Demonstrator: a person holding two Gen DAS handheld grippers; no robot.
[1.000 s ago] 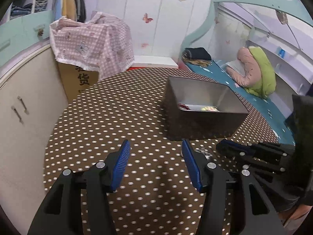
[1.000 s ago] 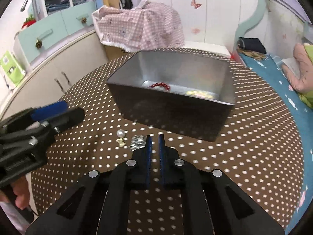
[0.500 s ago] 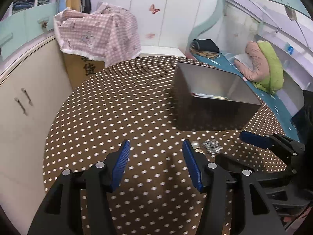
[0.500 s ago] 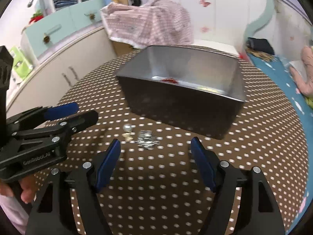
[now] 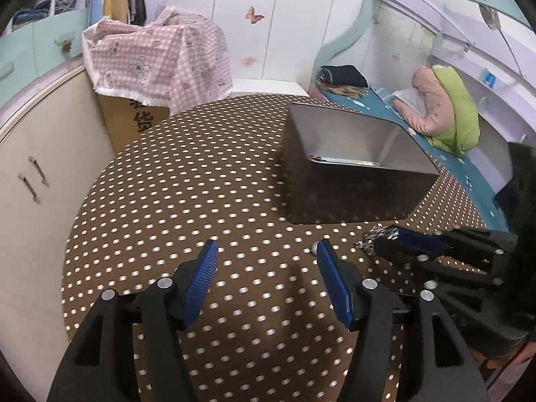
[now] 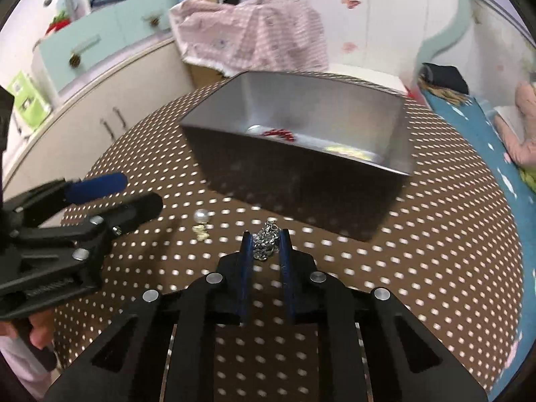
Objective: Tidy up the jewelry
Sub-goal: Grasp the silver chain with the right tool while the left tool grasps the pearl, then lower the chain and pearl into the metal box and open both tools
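Note:
A silver chain point(image 6: 265, 244) lies on the dotted table in front of a dark metal box point(image 6: 301, 181). My right gripper point(image 6: 264, 246) is low over the table with its blue fingers close on either side of the chain, narrowly open. A pearl point(image 6: 201, 215) and a small gold piece point(image 6: 201, 232) lie left of it. A red piece point(image 6: 279, 134) and a yellowish piece point(image 6: 345, 150) lie inside the box. My left gripper point(image 5: 266, 261) is open and empty above the table, left of the chain point(image 5: 373, 238) and the right gripper point(image 5: 398, 236).
The round brown table point(image 5: 187, 181) has a white-dotted cloth. A cardboard box under a pink checked cloth point(image 5: 157, 57) stands behind it. White cabinets point(image 5: 43, 167) are at the left, a blue bed point(image 6: 495, 140) at the right.
My right gripper opened wide, then dropped to the table and narrowed around the silver chain. My left gripper stayed open and shifted a little left.

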